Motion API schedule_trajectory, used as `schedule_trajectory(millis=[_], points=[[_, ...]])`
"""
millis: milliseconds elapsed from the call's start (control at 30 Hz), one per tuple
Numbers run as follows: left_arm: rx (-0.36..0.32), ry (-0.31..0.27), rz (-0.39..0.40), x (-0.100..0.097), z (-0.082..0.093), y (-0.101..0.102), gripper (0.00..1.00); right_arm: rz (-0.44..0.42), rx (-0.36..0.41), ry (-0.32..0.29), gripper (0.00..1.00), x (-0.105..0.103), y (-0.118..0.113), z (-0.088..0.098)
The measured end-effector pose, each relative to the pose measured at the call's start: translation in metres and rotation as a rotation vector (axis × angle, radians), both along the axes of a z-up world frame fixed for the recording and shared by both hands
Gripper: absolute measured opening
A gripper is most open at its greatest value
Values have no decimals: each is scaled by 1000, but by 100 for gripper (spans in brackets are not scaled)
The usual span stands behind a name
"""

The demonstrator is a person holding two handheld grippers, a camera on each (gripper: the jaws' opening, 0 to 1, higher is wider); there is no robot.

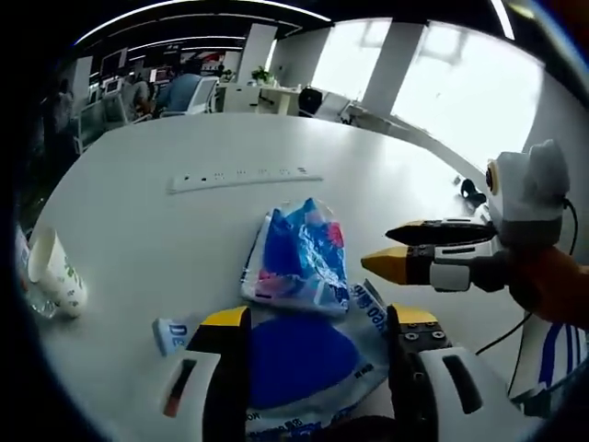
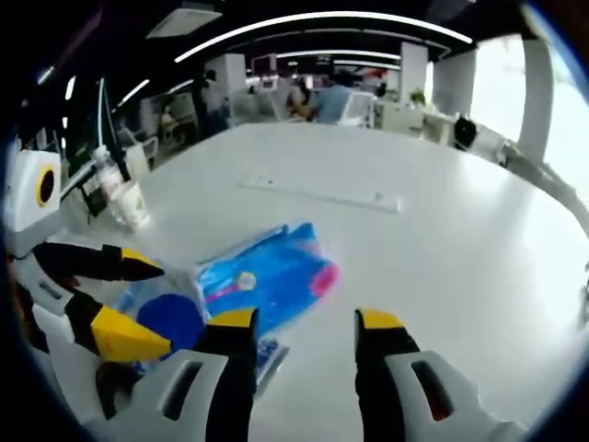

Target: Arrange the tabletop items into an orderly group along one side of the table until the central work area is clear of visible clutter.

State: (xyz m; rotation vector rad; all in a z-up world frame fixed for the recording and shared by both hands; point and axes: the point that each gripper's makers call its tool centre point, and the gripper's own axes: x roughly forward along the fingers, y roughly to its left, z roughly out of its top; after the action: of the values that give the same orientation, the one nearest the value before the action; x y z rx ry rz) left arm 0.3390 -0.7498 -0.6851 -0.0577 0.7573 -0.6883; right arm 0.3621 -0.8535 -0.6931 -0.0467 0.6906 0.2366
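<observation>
While both tongs hang open over the packets, I'm at the gathering step.

My left tongs (image 1: 317, 322) stand apart astride the clear pouch with the blue disc (image 1: 299, 359), not clamped on it as far as I can tell; my right tongs (image 2: 304, 324) are also apart, over bare white desk (image 2: 460, 239) just beside the blue-and-pink packet (image 2: 271, 272), which lies against the pouch near the desk's near edge. A paper cup (image 1: 57, 274) stands well apart to one side and a power strip (image 1: 244, 179) lies further back. Next, I judge, I should close on the pouch and slide it toward the cup's side.
</observation>
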Motion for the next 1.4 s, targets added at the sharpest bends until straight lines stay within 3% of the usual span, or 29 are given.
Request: schedule_trajectory(millis=[467,1400], points=[[-10,42,4,0,-7,-12,58,10,-15,16,38,16,-5,-4],[-59,131,113,11,-18,-30,58,33,-22,24,38,48,-10,-10]])
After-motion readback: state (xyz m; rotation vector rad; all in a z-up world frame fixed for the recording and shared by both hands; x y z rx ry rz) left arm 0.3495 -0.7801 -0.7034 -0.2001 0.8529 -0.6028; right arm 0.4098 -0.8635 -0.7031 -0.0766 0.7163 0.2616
